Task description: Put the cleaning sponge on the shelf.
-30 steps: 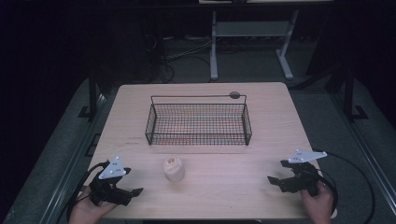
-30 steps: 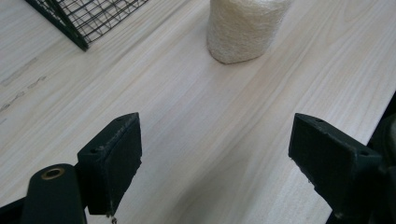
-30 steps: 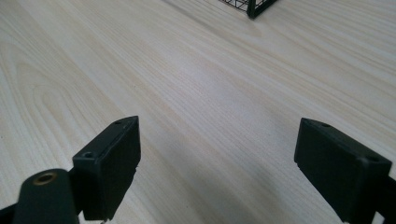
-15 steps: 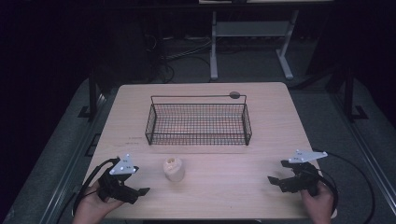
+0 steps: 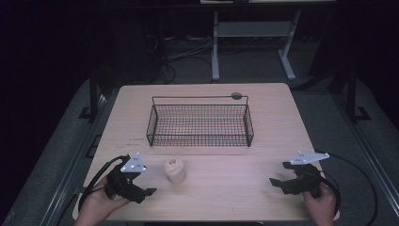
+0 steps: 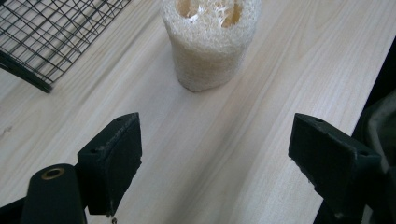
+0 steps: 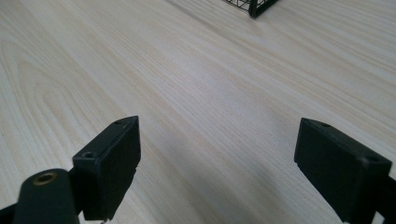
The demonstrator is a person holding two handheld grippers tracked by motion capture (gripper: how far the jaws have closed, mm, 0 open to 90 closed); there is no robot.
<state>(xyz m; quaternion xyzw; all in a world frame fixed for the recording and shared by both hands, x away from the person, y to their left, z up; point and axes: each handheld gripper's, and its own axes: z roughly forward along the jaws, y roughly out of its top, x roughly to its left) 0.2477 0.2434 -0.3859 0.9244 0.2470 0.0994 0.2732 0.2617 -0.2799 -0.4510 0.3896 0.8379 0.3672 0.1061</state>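
Just ahead of left tool (image 6: 215, 154): loofah (image 6: 210, 42).

A black wire basket (image 5: 200, 123) stands on the wooden table (image 5: 282, 113).

High view dim w/ dark surroundings, table (image 5: 207, 141) lit from above; gripper views brighter, near parts slightly soft

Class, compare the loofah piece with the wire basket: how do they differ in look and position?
The loofah piece is pale, fibrous and small; the wire basket is black, open mesh and far larger. The loofah piece stands near the left gripper, ahead of its open jaws; the wire basket sits farther back, mid-table. Both rest on the wooden table.
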